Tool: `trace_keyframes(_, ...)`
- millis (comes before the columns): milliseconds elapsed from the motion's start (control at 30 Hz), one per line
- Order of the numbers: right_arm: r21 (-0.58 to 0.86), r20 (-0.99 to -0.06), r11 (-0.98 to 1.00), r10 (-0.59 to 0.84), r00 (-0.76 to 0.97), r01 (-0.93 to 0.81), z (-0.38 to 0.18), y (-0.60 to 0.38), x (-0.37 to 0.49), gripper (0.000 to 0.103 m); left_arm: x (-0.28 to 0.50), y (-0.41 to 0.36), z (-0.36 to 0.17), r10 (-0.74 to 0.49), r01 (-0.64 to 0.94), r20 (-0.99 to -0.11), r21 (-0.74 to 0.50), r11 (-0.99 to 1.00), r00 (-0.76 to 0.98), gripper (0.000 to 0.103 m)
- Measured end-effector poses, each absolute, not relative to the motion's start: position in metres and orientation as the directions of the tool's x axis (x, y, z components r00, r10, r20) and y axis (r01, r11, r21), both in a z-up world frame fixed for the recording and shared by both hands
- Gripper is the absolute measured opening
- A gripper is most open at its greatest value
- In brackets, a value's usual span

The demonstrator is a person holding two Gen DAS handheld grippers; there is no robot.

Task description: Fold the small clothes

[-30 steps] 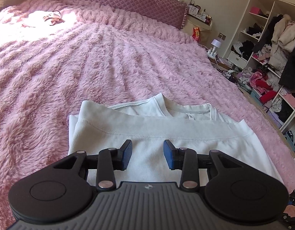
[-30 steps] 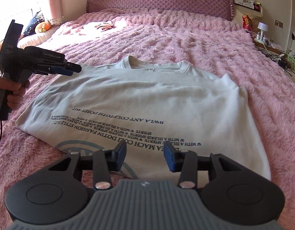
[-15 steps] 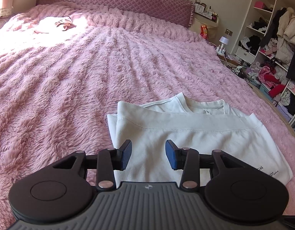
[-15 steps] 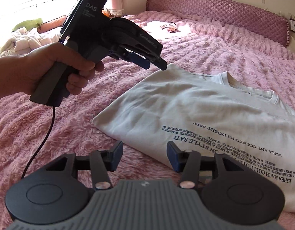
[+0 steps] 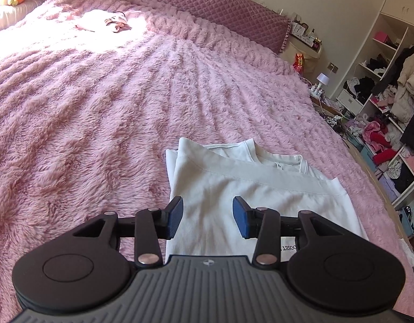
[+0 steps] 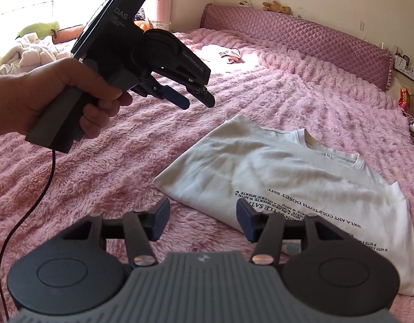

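**Folded T-shirt lies right of both grippers**

While the white T-shirt [image 6: 282,183] rests part-folded on the pink fleece blanket [image 5: 99,107], its long axis runs toward the headboard; the right gripper [image 6: 201,219], jaws just widening and empty, hovers nearest its left edge; the left gripper [image 6: 197,102] hangs released above.

Left claw [image 6: 197,102] raised in the air, gripped by a bare hand [image 6: 72,91] around the handle, pointing down at a slant. Jaws parted, nothing between; widened slightly just now. Right claw [image 6: 202,219] likewise aloft, jaws apart and empty, opened further in the last moment.
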State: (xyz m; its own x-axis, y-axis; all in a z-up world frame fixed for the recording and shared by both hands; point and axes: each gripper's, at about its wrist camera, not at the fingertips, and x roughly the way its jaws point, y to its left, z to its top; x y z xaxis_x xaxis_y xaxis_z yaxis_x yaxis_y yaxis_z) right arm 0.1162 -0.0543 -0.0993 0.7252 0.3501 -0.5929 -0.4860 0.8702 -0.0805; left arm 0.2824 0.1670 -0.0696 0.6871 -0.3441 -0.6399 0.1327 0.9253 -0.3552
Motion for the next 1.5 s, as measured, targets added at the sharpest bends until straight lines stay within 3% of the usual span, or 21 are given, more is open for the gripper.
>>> trace_keyframes(200, -0.090, -0.573, 0.888, 0.324, 0.753, -0.450, -0.105, -0.056, 0.108, 0.053, 0.277, 0.158, -0.070, -0.293, 0.107, -0.684, -0.301, 0.948, 0.668, 0.050)
trace_keyframes(467, -0.121, -0.575, 0.864, 0.340, 0.744, -0.489, -0.119, -0.042, 0.119, 0.053, 0.306, 0.166, -0.093, -0.286, -0.046, -0.717, -0.405, 0.913, 0.636, 0.050)
trace_keyframes(633, -0.252, -0.558, 0.788, 0.356, 0.749, -0.562, -0.137, -0.008, 0.129, 0.053, 0.327, 0.179, -0.117, -0.289, -0.078, -0.722, -0.428, 0.900, 0.629, 0.050)
trace_keyframes(900, -0.473, -0.529, 0.672, 0.300, 0.794, -0.569, -0.178, 0.042, 0.144, 0.053, 0.363, 0.200, -0.159, -0.358, -0.107, -0.712, -0.518, 0.849, 0.604, 0.050)
trace_keyframes(1100, -0.536, -0.527, 0.626, 0.276, 0.804, -0.566, -0.196, 0.053, 0.160, 0.053, 0.387, 0.206, -0.175, -0.417, -0.114, -0.686, -0.587, 0.802, 0.597, 0.050)
trace_keyframes(1233, -0.598, -0.484, 0.603, 0.254, 0.838, -0.528, -0.204, 0.060, 0.169, 0.064, 0.405, 0.203, -0.181, -0.455, -0.123, -0.670, -0.628, 0.768, 0.587, 0.050)
trace_keyframes(1500, -0.622, -0.450, 0.601, 0.250, 0.857, -0.502, -0.215, 0.072, 0.181, 0.064, 0.442, 0.190, -0.193, -0.507, -0.105, -0.650, -0.667, 0.738, 0.566, 0.050)
